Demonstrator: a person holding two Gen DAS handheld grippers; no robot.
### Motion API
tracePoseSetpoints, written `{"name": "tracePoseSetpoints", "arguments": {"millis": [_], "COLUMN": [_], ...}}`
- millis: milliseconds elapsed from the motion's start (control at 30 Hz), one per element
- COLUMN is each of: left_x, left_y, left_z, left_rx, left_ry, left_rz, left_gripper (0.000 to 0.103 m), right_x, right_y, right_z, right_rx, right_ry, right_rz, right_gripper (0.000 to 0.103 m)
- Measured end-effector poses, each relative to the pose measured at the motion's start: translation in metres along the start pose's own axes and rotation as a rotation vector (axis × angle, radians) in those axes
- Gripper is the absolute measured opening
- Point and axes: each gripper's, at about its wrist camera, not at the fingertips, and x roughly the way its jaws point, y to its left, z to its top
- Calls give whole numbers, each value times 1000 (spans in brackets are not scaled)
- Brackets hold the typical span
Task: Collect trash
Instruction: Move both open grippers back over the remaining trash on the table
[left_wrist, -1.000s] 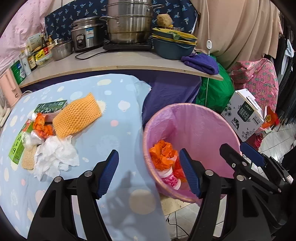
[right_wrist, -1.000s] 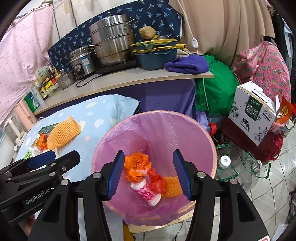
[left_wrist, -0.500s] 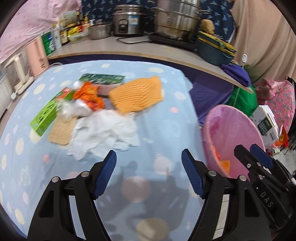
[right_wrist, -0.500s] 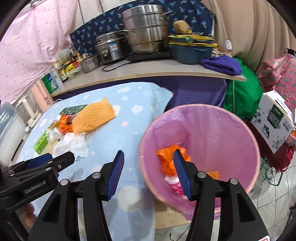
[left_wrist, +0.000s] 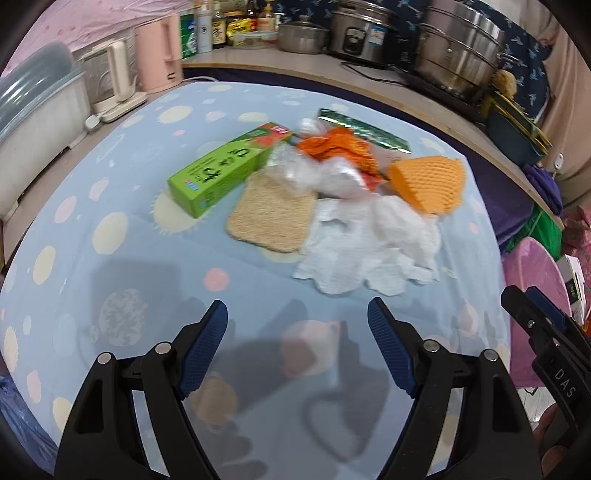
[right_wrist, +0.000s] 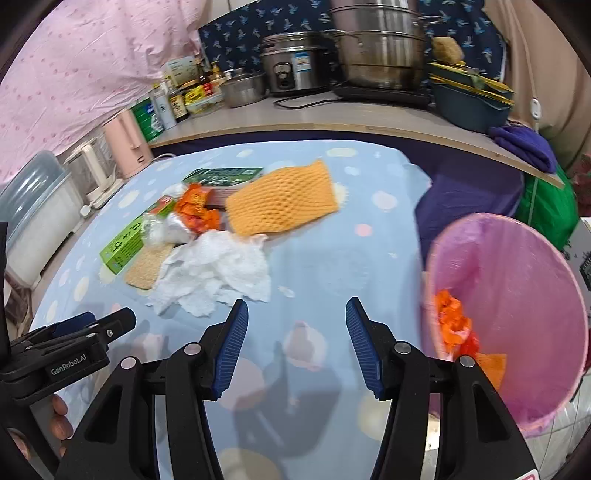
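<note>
Spreading empty over the spotted cloth, the left gripper (left_wrist: 297, 339) has just been widening its jaws; the crumpled white tissue (left_wrist: 373, 251) lies just ahead, slightly right. The right gripper (right_wrist: 295, 338), jaws apart and empty, hangs between tissue and pink-lined bin (right_wrist: 517, 266).

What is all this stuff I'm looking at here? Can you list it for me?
foam net: one, orange, far side of pile
paper towel: one, white, crumpled, nearest the grippers
box: one, green, left of pile
scrub pad: one, tan, beside box
wrappers: orange, crumpled, mid-pile
bin: one, pink liner, right of table
tablecloth: blue, spotted
left gripper: open, empty
right gripper: open, empty
</note>
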Motion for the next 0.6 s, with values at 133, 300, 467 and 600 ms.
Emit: {"name": "tracePoseSetpoints", "arguments": {"millis": [133, 300, 467, 600], "left_x": [5, 11, 16, 22], "left_y": [21, 43, 59, 66], "left_z": [3, 9, 14, 20], "left_rx": [-36, -67, -97, -109], "left_ry": [9, 12, 17, 21], "left_rz": [17, 34, 40, 38], "left_gripper": [74, 74, 74, 74], "right_x": [18, 37, 57, 76], "right_y": [23, 48, 68, 79], "right_z": [9, 22, 31, 34], "right_rx": [-22, -42, -67, -91], "right_ry": [17, 26, 35, 57], "right_rz": [42, 78, 91, 88], "right_gripper": [54, 54, 54, 51]}}
